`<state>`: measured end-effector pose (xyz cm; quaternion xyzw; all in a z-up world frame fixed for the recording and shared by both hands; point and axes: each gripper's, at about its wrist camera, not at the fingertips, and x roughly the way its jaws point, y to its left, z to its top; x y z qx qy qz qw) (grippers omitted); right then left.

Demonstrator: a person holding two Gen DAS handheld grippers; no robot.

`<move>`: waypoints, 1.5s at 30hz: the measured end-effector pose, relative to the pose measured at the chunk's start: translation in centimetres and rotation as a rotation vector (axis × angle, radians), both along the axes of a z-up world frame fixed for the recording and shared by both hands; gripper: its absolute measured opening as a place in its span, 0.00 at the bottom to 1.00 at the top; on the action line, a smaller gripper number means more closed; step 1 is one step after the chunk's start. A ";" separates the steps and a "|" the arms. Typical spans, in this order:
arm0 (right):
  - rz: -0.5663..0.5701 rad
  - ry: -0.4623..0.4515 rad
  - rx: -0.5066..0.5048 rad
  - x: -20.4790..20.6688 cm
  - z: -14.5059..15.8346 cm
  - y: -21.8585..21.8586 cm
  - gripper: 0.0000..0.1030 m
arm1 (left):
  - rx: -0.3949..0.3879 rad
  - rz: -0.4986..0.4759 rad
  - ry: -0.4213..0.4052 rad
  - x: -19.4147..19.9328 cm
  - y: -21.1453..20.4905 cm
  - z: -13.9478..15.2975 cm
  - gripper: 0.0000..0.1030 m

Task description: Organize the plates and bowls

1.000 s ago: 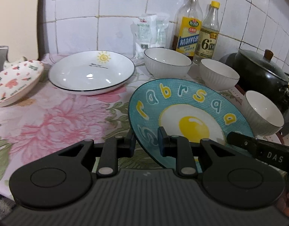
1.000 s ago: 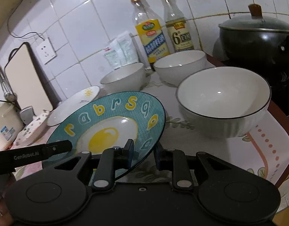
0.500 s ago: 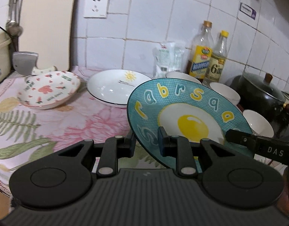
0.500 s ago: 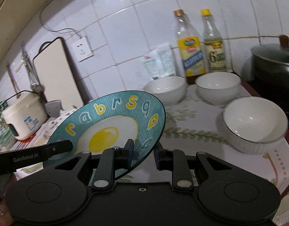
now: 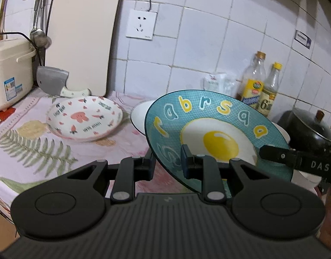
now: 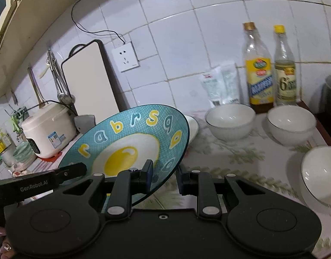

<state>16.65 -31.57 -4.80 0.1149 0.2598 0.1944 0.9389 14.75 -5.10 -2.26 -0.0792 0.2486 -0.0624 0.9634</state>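
The left gripper [image 5: 167, 161] and the right gripper [image 6: 164, 173] are each closed on an opposite edge of the blue egg plate [image 5: 210, 133], held tilted above the counter; next it probably must be lowered level onto the white plate [image 5: 137, 116].

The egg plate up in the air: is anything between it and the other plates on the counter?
Nothing visible. The egg plate, gripped by both tools (left tool, right tool), hangs over the counter, with the white plate just behind it and the heart-patterned plate left of that.
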 end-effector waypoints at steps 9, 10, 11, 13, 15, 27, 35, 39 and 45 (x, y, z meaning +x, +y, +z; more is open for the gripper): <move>0.032 -0.017 0.042 5.8 2.1 1.7 0.27 | -0.023 0.006 0.014 5.4 2.6 2.2 0.21; 0.036 -0.015 0.041 6.4 2.2 1.8 0.27 | -0.023 0.009 0.017 6.0 2.8 2.3 0.21; 0.038 -0.012 0.042 7.0 2.3 2.0 0.27 | -0.025 0.011 0.019 6.6 3.0 2.3 0.21; 0.039 -0.001 0.042 8.5 2.2 2.3 0.27 | -0.026 0.017 0.028 8.0 3.3 2.2 0.21; 0.035 0.013 0.038 9.8 2.0 2.6 0.27 | -0.027 0.018 0.042 9.5 3.6 1.9 0.21; 0.005 0.140 0.018 14.8 -2.4 3.4 0.27 | -0.048 0.013 0.144 15.4 4.1 -2.9 0.22; -0.018 0.188 -0.012 16.8 -4.1 3.5 0.27 | -0.046 -0.001 0.189 17.9 3.8 -5.1 0.21; -0.025 0.208 -0.022 17.6 -4.6 3.6 0.27 | -0.030 -0.010 0.201 18.9 3.6 -5.5 0.22; -0.032 0.224 -0.054 18.3 -4.9 3.8 0.27 | -0.012 -0.019 0.222 20.2 3.2 -5.8 0.21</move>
